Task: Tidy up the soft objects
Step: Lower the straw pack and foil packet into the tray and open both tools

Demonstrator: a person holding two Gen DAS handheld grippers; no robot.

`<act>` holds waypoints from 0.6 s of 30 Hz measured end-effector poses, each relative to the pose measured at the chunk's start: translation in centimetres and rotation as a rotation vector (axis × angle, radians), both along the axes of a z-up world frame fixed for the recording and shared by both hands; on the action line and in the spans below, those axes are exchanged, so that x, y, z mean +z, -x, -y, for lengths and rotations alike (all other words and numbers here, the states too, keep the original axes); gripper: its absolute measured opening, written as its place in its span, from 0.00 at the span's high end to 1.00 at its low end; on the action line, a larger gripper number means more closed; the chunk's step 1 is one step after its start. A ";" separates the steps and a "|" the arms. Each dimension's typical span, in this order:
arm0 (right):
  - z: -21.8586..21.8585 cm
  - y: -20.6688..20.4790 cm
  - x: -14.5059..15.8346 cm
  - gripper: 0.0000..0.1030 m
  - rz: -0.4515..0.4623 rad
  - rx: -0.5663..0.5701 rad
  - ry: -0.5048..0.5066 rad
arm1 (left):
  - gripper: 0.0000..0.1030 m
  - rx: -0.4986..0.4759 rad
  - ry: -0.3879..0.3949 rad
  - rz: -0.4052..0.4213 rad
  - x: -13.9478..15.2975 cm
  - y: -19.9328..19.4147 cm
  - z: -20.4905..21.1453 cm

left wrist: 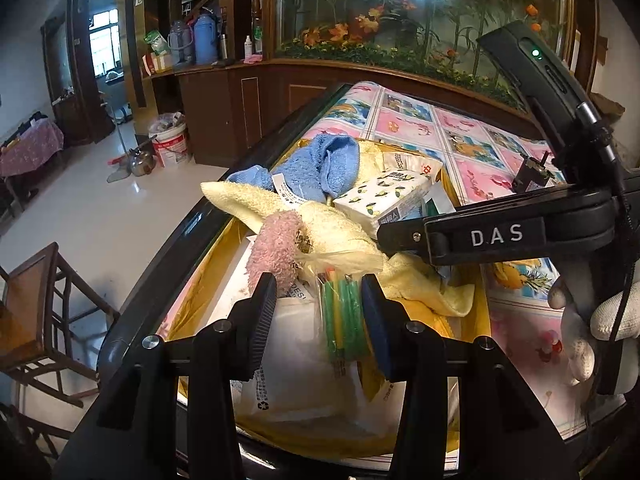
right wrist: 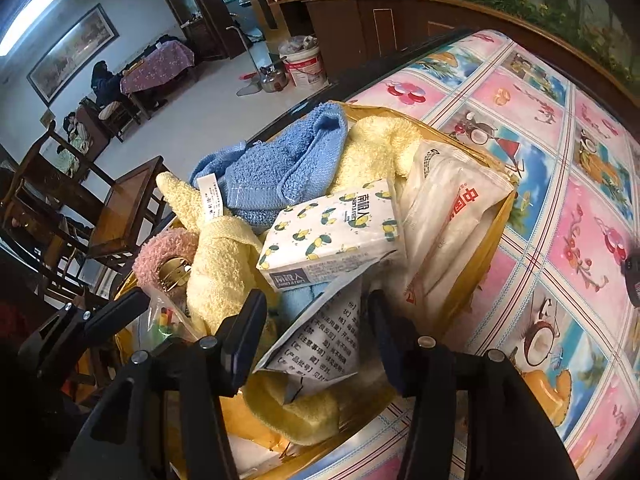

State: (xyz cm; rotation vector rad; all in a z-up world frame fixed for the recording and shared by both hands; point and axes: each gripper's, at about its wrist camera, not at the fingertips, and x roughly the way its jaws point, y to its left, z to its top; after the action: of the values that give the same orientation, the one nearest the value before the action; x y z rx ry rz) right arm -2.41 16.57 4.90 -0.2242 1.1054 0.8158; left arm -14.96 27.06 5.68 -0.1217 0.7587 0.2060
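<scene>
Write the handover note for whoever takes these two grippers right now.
Left gripper: fingers open around a clear bag of green sticks; no firm pinch visible.
Right gripper: open, over a printed white packet, holding nothing.
Pile sits on yellow wrapping at the table edge, on the patterned tablecloth: blue towel at the back, yellow towel across the middle, pink fluffy item beside it, tissue pack on top, white plastic bag to the right.
Done: nothing looks sorted yet.
Left: separate the soft things from the packets.
</scene>
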 end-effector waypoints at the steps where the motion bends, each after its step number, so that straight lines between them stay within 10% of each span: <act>1: 0.0 -0.2 0.2 0.48 -0.001 0.000 -0.008 | 0.58 0.006 -0.006 -0.005 0.1 0.0 0.1; 18: 2.3 1.3 4.8 0.46 0.061 -0.002 -0.183 | 0.57 0.042 -0.067 0.044 2.1 2.1 1.6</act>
State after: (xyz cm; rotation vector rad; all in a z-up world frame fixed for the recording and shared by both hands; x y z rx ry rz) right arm -3.75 14.25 9.67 -0.0938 0.9672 0.8968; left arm -17.09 25.46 7.80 -0.0787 0.7057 0.2673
